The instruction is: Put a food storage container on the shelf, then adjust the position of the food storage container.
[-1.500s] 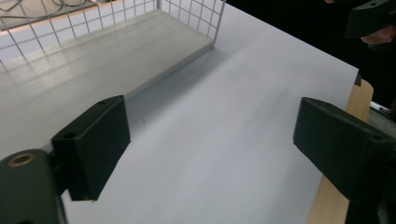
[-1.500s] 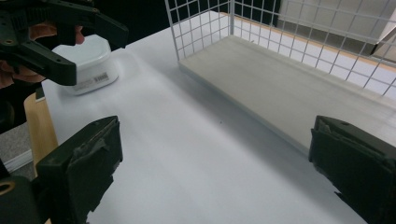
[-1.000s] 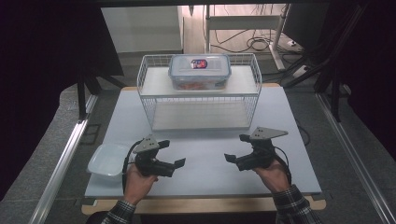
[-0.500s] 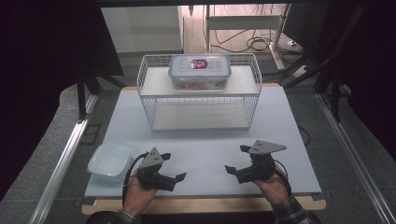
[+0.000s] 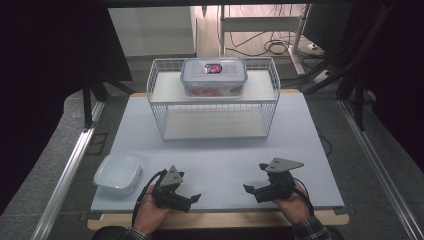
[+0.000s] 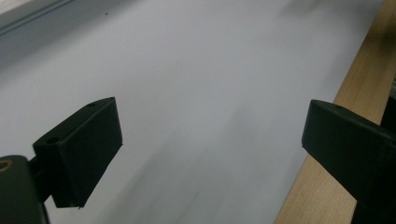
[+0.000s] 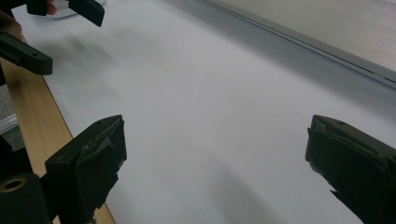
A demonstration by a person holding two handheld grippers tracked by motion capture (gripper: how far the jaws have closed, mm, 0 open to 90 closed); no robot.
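A clear lidded food box (image 5: 214,76) with a red label rests on top of the white wire rack (image 5: 155,107) at the back of the table. A shallow white container (image 5: 118,173) sits at the front left. My left gripper (image 5: 194,201) lies low at the front edge, right of that container, open with nothing between its jaws (image 6: 210,140). My right gripper (image 5: 249,190) sits low at the front right, pointing left, open and bare (image 7: 215,154). The left gripper's fingers (image 7: 84,9) show far off in the right gripper view.
The pale grey table mat (image 5: 220,160) has a wooden strip (image 5: 220,219) along its front edge, right under both grippers. Metal rails (image 5: 70,170) run along both sides. Cables (image 5: 280,47) lie on the floor behind the rack.
Both grippers have drawn back toward the front edge of the table and sunk lower. Their jaws stay open; nothing else moved.
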